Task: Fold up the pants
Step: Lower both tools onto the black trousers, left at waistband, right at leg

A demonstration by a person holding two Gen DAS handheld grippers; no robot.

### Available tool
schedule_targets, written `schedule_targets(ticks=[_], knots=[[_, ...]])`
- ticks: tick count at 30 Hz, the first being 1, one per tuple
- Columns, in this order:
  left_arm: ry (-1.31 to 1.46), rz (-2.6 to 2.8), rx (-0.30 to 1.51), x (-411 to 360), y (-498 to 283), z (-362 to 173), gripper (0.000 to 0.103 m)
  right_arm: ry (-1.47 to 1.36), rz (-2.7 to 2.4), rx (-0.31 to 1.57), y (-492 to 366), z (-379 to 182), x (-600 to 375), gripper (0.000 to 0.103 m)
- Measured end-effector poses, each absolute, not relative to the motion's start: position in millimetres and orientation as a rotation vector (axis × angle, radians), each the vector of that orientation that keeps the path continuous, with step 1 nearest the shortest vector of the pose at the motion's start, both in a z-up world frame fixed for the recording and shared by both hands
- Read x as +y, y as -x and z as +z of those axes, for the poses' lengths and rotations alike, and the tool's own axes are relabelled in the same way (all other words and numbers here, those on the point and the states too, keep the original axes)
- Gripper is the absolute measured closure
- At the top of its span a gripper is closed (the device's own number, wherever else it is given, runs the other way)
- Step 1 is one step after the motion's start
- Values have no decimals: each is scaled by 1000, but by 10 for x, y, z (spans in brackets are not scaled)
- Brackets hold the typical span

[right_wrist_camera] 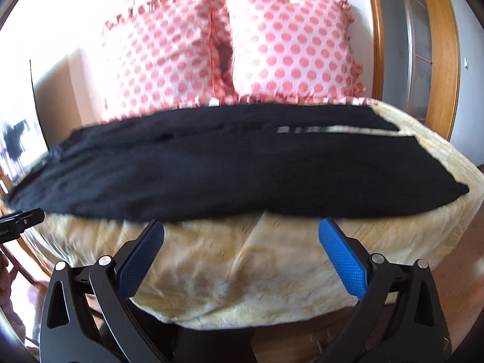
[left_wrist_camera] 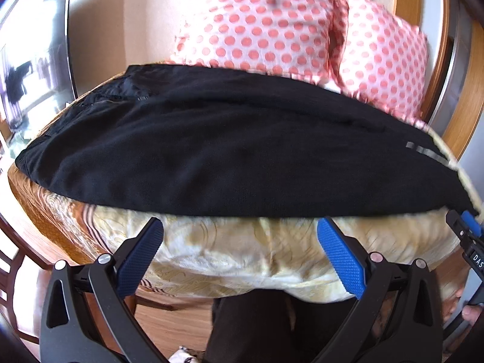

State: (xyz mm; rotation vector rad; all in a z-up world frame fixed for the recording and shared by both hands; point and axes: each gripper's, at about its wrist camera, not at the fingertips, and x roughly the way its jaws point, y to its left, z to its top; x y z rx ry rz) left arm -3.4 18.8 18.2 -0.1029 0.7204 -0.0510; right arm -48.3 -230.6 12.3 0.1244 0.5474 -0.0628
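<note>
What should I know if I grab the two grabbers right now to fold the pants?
Left gripper: jaws wide open, holding nothing, just short of the near edge of the pants.
Right gripper: jaws wide open and empty too, also near that edge.
The black pants lie stretched sideways across the bed, in front of two spotted pillows. The legs look laid one beside the other.
Done: pants spread out. Nothing gripped yet.
Left: grab the pants and fold them up, probably ends together.
</note>
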Motion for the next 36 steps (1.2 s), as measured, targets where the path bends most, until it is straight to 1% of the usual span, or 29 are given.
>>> schedule_targets(ticks=[3, 5, 8, 13, 16, 18, 22, 26, 33, 36], knots=[[165, -24, 627, 307, 80, 448, 2, -121, -100, 467, 434, 429, -2531, 1], [174, 2, 579, 360, 32, 587, 2, -107, -130, 455, 274, 611, -2701, 1], [149, 43, 536, 400, -146, 707, 2, -150, -138, 514, -141, 801, -3014, 1], [77, 99, 578, 378, -595, 794, 2, -211, -235, 631, -1033, 931, -3496, 1], [37, 122, 598, 335, -828, 781, 2, -177, -359, 720, -1707, 864, -3786, 1], [5, 136, 620, 296, -994, 762, 2, -152, -441, 775, -2024, 764, -3931, 1], [-35, 151, 657, 204, -1280, 716, 2, -191, -496, 876, -2616, 505, -4233, 1], [-58, 149, 695, 122, -1522, 653, 2, -214, -576, 957, -2978, 281, -4441, 1], [-91, 152, 724, 55, -1714, 529, 2, -243, -712, 1011, -3403, 46, -4709, 1], [-100, 151, 741, 59, -1752, 475, 2, -245, -738, 1030, -3459, -24, -4771, 1]])
